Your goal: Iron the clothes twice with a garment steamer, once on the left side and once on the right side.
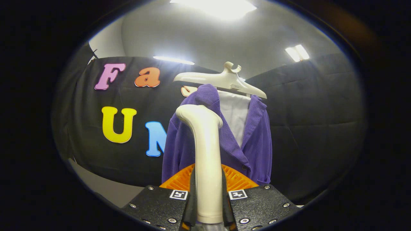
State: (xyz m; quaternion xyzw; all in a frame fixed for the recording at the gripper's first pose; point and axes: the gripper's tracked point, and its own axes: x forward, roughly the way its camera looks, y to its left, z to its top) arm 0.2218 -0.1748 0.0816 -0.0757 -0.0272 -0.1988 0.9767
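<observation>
Garment steamer [207,160]: a pale, smooth handle stands upright between the gripper's two fingers and rises well above them; its top bends over into a rounded head that points toward the clothes just beyond it.
Gripper [208,200]: in the gripper view both fingers are pressed in against the sides of the steamer handle, one on each side, so the gripper pinches the handle low down, near its base.
Fingers [160,205]: two flat plates with screw heads along their rims; each carries a small square marker near its inner corner, close beside the handle.
Ribbed pads: an orange ribbed surface [179,181] shows just behind the fingers on both sides of the handle.
Clothes: a purple ribbed jacket [257,141] hangs straight ahead, beyond the steamer head, open at the front over a white inner panel [236,115]. Its near shoulder sits directly behind the steamer head; whether the head touches the cloth cannot be told.
Hanger [224,80]: a cream hanger with a small hook on top carries the jacket, above and beyond the steamer head, tilted down toward the right.
Backdrop: black booth wall [321,122] behind the jacket; bright ceiling lights [297,53] high above it.
</observation>
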